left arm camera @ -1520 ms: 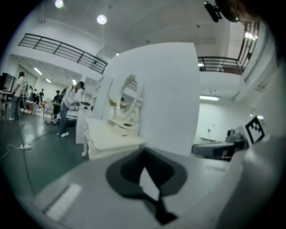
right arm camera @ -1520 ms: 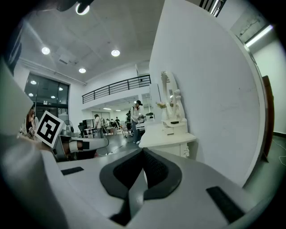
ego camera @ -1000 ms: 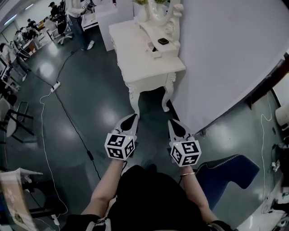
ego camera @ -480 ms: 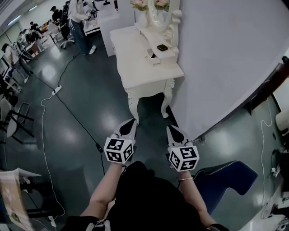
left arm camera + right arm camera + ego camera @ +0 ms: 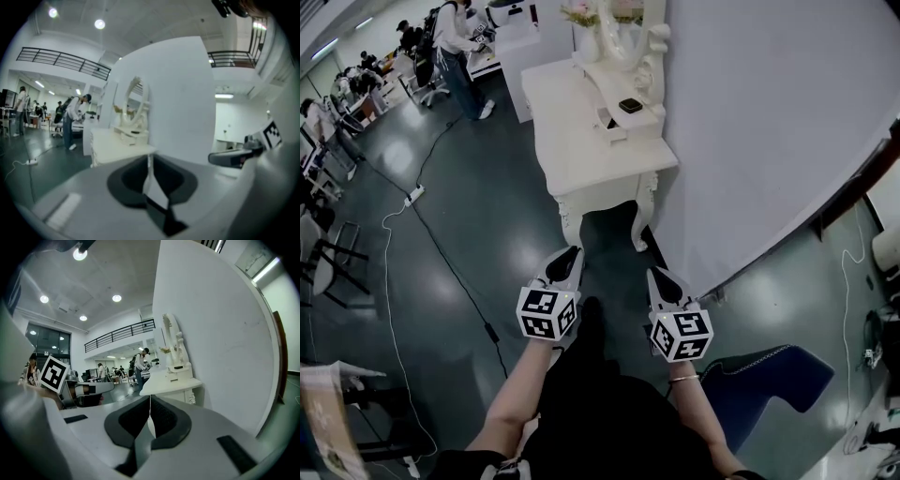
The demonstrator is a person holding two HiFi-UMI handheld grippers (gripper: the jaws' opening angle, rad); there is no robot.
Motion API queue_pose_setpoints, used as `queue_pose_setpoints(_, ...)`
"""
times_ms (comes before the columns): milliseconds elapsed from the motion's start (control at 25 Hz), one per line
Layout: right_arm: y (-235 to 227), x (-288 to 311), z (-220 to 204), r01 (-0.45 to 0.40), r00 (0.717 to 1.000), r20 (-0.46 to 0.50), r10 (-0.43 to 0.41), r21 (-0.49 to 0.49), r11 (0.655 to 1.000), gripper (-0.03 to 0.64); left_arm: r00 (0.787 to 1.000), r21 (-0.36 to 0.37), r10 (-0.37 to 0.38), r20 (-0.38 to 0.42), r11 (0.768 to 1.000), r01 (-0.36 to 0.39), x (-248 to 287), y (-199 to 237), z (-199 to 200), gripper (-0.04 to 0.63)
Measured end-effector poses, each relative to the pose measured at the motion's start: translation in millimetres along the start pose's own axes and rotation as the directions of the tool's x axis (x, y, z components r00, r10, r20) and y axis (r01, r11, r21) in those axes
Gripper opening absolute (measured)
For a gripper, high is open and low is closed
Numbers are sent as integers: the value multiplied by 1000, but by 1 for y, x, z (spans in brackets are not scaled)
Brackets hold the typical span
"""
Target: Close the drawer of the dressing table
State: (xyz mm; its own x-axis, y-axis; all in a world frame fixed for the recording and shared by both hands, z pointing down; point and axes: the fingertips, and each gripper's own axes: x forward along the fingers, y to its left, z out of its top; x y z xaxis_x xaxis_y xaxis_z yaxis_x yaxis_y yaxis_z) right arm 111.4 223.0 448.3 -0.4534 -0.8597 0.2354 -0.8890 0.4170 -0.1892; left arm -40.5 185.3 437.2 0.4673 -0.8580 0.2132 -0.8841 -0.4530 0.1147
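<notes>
The white dressing table (image 5: 581, 141) stands against the white wall, with an oval mirror (image 5: 623, 37) at its back. A small drawer (image 5: 609, 120) juts out of the low box on the tabletop, and a dark flat object (image 5: 630, 105) lies on that box. Both grippers hang over the dark floor, well short of the table's near end. My left gripper (image 5: 568, 253) points at the table (image 5: 117, 143); its jaws (image 5: 150, 157) are opening by a thin slit with nothing between them. My right gripper (image 5: 657, 275) is shut and empty (image 5: 150, 398), with the table (image 5: 171, 383) ahead.
A cable and power strip (image 5: 414, 195) run across the floor at left. A person (image 5: 455, 47) stands by a desk beyond the table. A blue seat (image 5: 769, 375) sits at lower right, and a black chair (image 5: 328, 262) at far left.
Both grippers have drifted slightly forward towards the table. The view has shifted, so the table sits a little further left. The standing person at the back has moved left.
</notes>
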Motion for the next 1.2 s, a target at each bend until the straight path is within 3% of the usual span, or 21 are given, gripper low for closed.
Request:
queue_pose_setpoints(360, -12, 57, 5, -9, 1000, -20, 9, 2, 1000, 5, 1000, -8, 3, -4, 1000, -3, 48, 42, 8, 78)
queue_pose_setpoints(800, -44, 176, 23, 16, 998, -68, -15, 25, 1000, 5, 999, -39, -7, -48, 999, 5, 148, 127, 21, 156)
queue_pose_setpoints(1200, -67, 266, 54, 56, 995, -81, -53, 35, 998, 5, 997, -38, -42, -67, 999, 39, 229, 188, 43, 176)
